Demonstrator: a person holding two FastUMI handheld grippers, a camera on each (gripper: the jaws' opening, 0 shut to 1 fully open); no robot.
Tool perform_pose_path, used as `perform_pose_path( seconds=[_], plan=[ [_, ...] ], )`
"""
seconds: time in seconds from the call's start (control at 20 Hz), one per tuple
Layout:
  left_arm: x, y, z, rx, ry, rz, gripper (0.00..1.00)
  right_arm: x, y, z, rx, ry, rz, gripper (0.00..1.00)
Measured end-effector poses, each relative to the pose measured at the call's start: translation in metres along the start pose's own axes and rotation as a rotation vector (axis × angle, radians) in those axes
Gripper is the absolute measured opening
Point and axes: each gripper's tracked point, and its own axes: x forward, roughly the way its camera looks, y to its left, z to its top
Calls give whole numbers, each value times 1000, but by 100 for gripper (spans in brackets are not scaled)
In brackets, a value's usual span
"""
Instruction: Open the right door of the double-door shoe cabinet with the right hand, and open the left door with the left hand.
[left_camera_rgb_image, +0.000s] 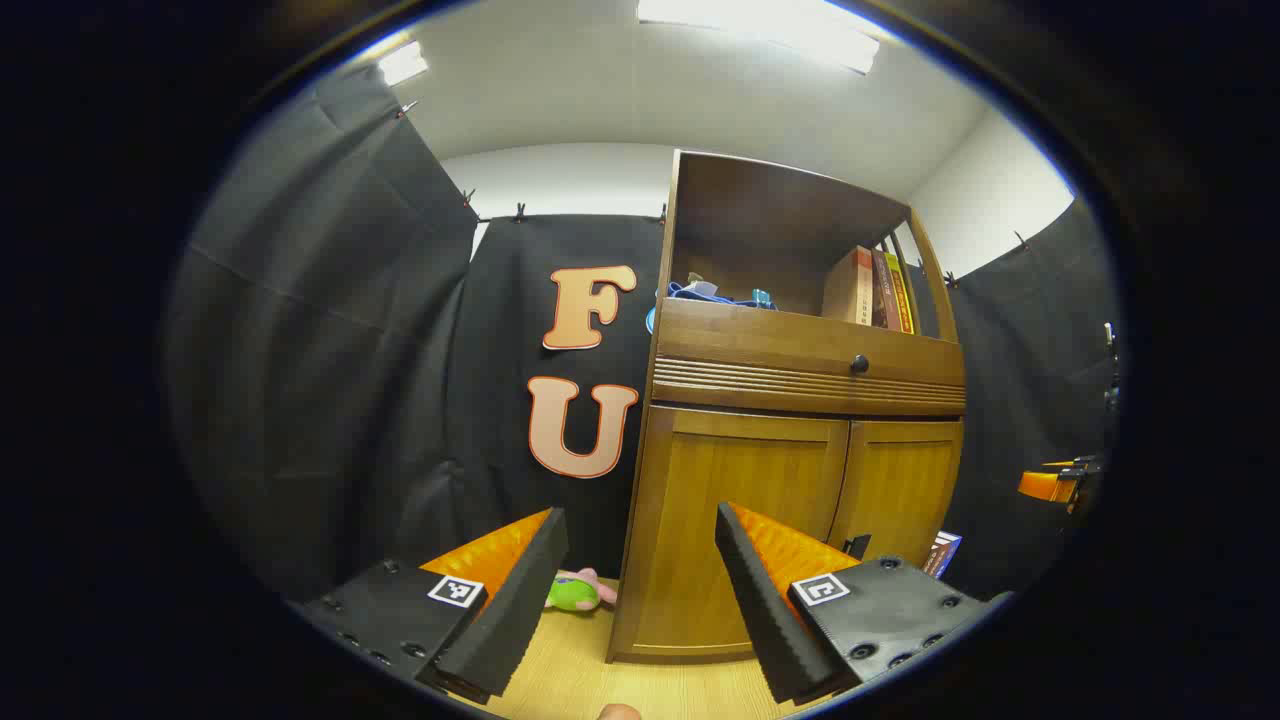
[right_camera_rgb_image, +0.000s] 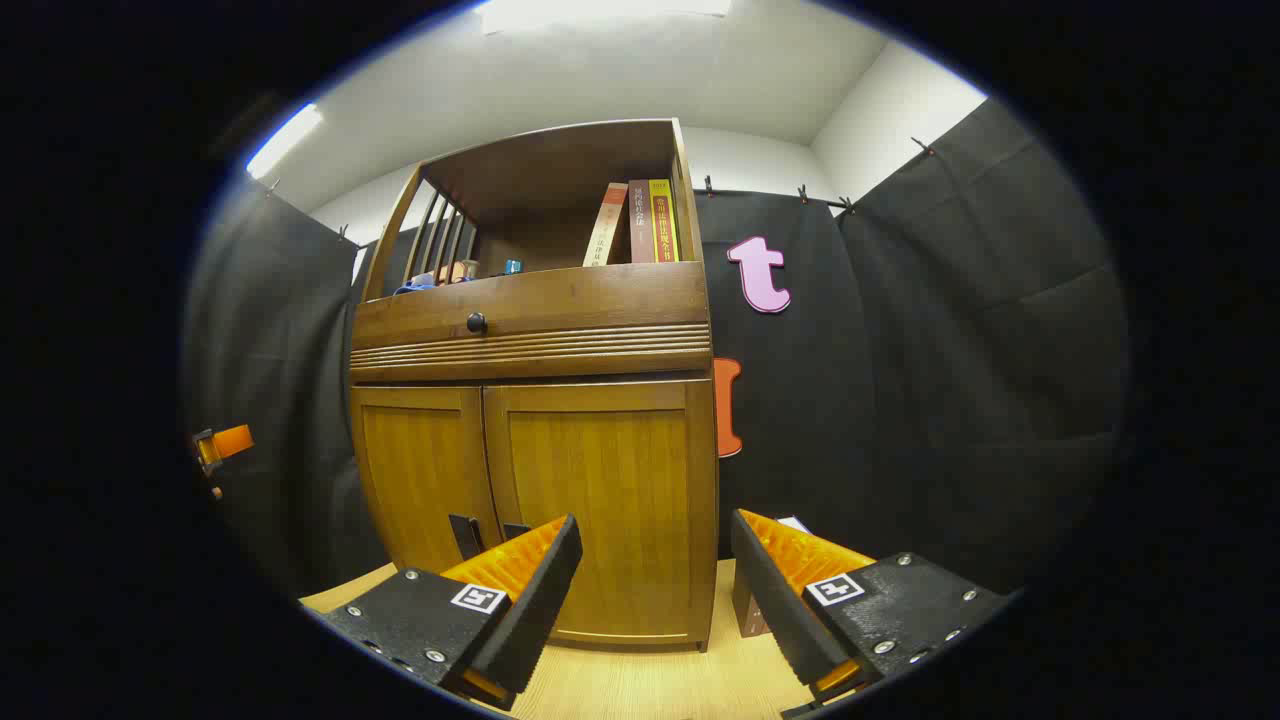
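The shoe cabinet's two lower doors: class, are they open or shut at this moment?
Shut. The left door and right door sit flush in the cabinet's front, meeting at a thin centre seam.

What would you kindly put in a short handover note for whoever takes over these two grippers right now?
Left gripper: jaws open, holding nothing, short of the brown wooden double-door shoe cabinet.
Right gripper: jaws open, holding nothing, facing the cabinet front.
Left door and right door: both shut; their dark handles sit low by the centre seam.
Done: nothing yet.
Left: right gripper opens the right door, then left gripper opens the left door.
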Motion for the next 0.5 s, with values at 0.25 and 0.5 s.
perform_pose_path(
  seconds=[0.25, 0.5],
  plan=[
    [-1, -4, -3, 7, 13, -13, 94, 0, 0, -1, -1, 5, 0, 82],
    [2, -3, 0, 17, 8, 1, 96, 0, 1, -4, -5, 9, 5, 93]
  ],
)
